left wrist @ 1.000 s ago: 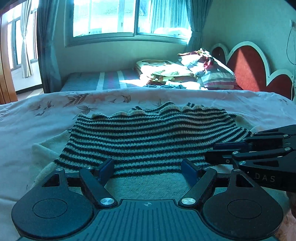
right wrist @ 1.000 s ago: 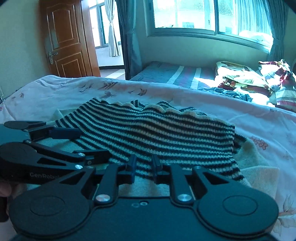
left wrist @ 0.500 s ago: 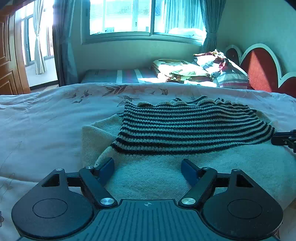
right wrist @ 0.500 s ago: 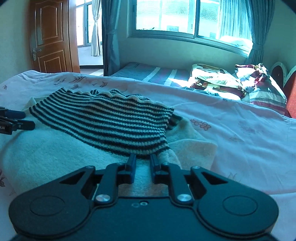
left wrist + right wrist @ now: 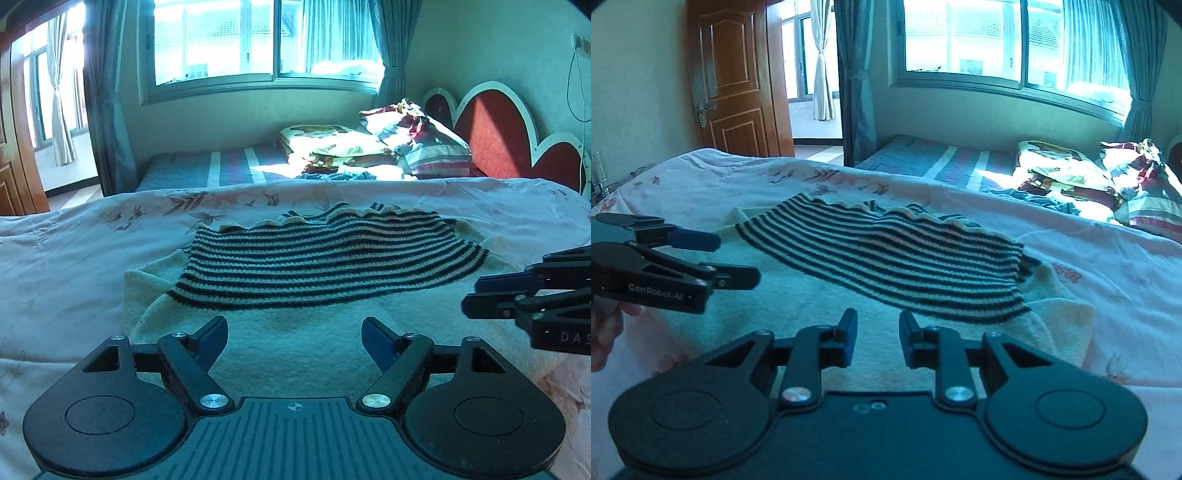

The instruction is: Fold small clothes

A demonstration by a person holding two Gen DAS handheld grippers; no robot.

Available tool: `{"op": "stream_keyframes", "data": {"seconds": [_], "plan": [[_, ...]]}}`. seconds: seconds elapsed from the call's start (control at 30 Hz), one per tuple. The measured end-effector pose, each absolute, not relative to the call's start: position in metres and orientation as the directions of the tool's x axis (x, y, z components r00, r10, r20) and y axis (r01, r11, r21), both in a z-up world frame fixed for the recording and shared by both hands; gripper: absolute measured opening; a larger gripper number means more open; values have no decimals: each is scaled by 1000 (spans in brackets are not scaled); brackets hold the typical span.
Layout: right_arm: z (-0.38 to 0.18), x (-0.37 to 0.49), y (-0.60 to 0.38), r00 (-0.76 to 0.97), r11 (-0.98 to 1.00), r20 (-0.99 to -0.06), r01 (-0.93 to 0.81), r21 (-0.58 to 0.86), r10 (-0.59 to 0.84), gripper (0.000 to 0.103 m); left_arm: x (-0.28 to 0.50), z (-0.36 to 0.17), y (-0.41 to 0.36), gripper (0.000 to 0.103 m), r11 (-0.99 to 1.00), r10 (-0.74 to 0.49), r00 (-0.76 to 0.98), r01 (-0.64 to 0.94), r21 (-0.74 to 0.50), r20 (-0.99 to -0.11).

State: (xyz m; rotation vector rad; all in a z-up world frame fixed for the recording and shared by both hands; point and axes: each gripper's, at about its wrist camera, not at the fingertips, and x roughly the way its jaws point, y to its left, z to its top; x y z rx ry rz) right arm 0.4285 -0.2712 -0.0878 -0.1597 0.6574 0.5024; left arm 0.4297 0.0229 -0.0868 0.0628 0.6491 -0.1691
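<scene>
A small knitted garment lies flat on the bed, its dark-and-cream striped part (image 5: 332, 266) folded over its plain cream part (image 5: 295, 354). My left gripper (image 5: 294, 328) hovers open over the near cream edge with nothing between its fingers. The right gripper (image 5: 877, 321) is over the same cream part (image 5: 798, 295), short of the striped part (image 5: 886, 258). Its jaws are opening, a narrow gap with nothing in it. Each gripper shows in the other's view: the right gripper (image 5: 474, 295) at the right edge, the left gripper (image 5: 735, 258) at the left, a hand behind it.
The garment rests on a pale floral bedsheet (image 5: 74, 266). Beyond it stands a second bed with a striped mattress (image 5: 221, 170), piled bedding and pillows (image 5: 388, 147) and a red headboard (image 5: 491, 133). A wooden door (image 5: 731, 81) stands open at the far left.
Both grippers have drawn back from the striped hem and risen a little, now over the cream part. The right jaws, nearly shut before, have widened. The garment lies still.
</scene>
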Motion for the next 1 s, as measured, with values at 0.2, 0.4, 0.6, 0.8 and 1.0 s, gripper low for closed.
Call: {"op": "stream_keyframes", "data": {"seconds": [0.2,0.4,0.6,0.8,1.0], "plan": [[-101,421,-247,643,853,-649,-521,19,407,26,421,-106,9,79,982,-143,759,190,6,-635],[-105,412,-259,665,867,-658,-497,-38,352,26,409,-110,31,79,984,-142,763,178,-6,-631],[-99,408,-294,671,903,-671,-429,-5,315,28,400,-108,57,85,992,-109,761,123,-23,-639],[-89,387,-257,690,879,-629,-476,-22,358,26,391,-98,33,85,987,-141,772,161,-25,-619],[-107,373,-249,710,880,-654,-454,-141,261,27,383,-112,46,86,992,-90,761,126,10,-643]]}}
